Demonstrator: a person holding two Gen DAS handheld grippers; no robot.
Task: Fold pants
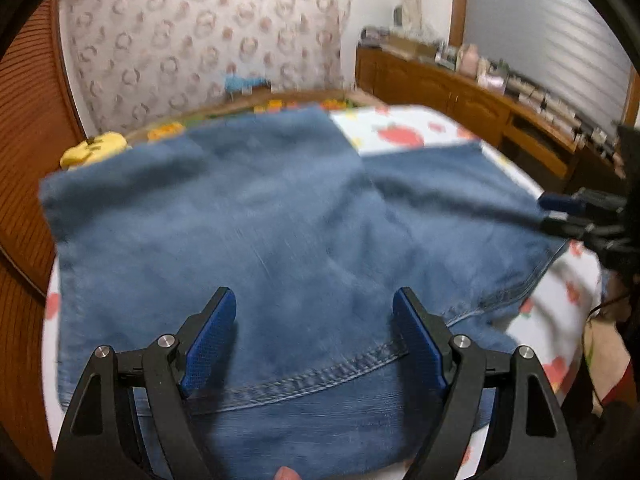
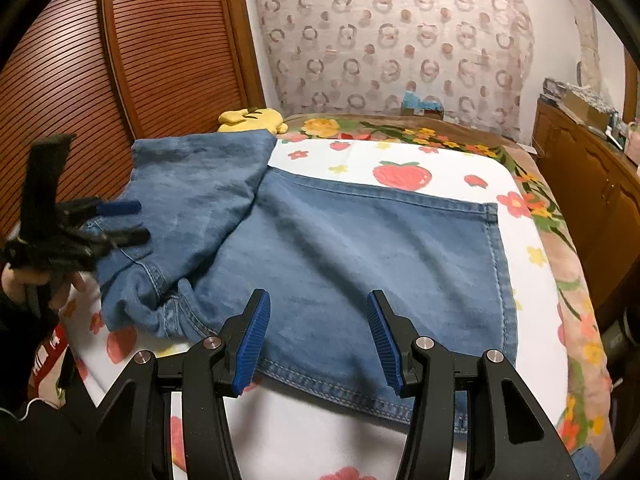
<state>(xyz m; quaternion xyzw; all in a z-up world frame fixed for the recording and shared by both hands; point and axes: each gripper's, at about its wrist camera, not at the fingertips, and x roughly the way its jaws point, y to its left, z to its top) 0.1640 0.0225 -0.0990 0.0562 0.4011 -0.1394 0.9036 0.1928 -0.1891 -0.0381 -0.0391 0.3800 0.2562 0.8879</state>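
Note:
Blue denim pants [image 2: 360, 256] lie spread on a bed, one part folded over toward the left; they also fill the left wrist view [image 1: 260, 220]. My left gripper [image 1: 314, 300] is open and empty, just above the denim near a stitched seam; it also shows at the left of the right wrist view [image 2: 132, 220]. My right gripper [image 2: 318, 304] is open and empty, over the near hem of the pants; it also shows at the right edge of the left wrist view [image 1: 552, 212], beside the denim's right edge.
The bed has a white strawberry-print blanket [image 2: 400, 168] over a floral cover. A yellow plush toy [image 2: 252, 119] lies at the far left. A slatted wooden door [image 2: 140, 60] stands on the left, a wooden cabinet [image 2: 592, 184] on the right.

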